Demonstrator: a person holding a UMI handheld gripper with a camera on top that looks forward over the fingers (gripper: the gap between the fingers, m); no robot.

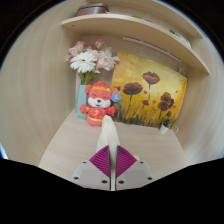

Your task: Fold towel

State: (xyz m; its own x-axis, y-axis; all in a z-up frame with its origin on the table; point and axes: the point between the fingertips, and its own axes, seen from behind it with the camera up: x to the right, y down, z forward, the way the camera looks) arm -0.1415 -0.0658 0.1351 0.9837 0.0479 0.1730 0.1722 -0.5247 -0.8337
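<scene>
Gripper view, lower centre: my gripper point(113, 160) pinches a white towel point(108, 135) edge between its fingers. I fear a lift could sweep the plush toy point(97, 103) at mid-frame.

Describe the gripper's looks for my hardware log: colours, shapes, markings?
The gripper has two pale grey-white fingers that taper to narrow tips. Each inner face carries a magenta pad with a fine ribbed texture. No cables, labels or sleeve are visible.
</scene>
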